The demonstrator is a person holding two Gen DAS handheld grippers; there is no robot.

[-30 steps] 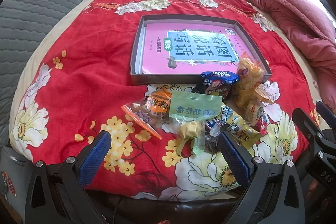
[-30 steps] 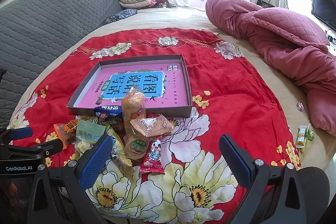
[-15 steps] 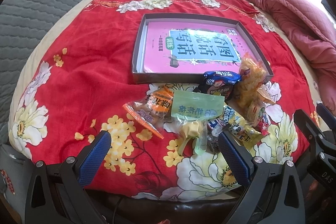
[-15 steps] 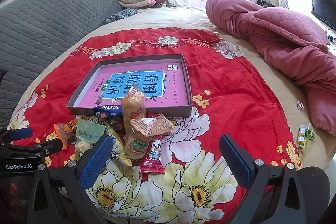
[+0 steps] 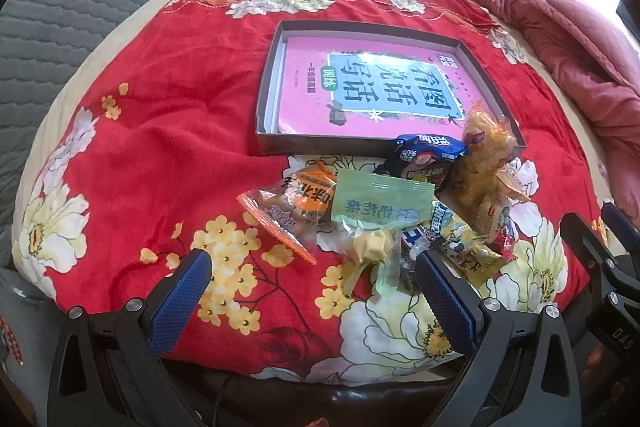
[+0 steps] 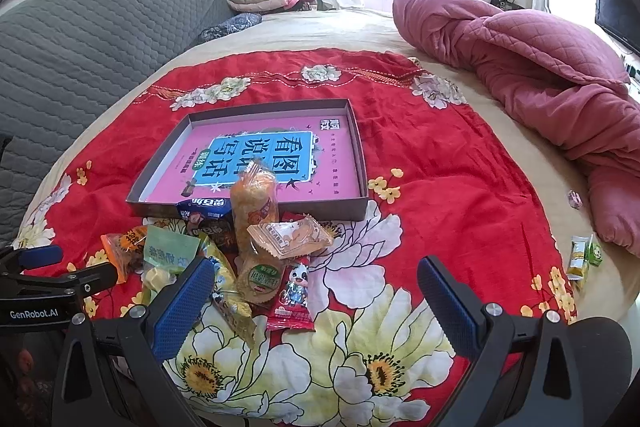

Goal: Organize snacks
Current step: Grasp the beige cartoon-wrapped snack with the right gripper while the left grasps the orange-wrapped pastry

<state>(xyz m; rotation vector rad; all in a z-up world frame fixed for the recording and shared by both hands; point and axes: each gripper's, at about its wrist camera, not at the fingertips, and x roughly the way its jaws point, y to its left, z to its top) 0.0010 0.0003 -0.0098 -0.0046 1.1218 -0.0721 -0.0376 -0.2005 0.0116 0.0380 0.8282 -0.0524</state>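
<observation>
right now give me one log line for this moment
left gripper open | right gripper open | mixed snack packets piled beside shallow grey cardboard tray | nothing held

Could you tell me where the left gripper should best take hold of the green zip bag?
Grip the green zip bag by its flat upper band, coming from above with the open left gripper. That band lies on top of the pile; the lumpy lower end is tucked among other packets.

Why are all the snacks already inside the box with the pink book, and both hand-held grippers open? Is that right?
Not quite. The snacks lie in a heap on the red blanket, in front of the box, not inside it; only the pink book is in there. The right wrist view shows this. Both the left hand-held gripper and right hand-held gripper are open.
</observation>
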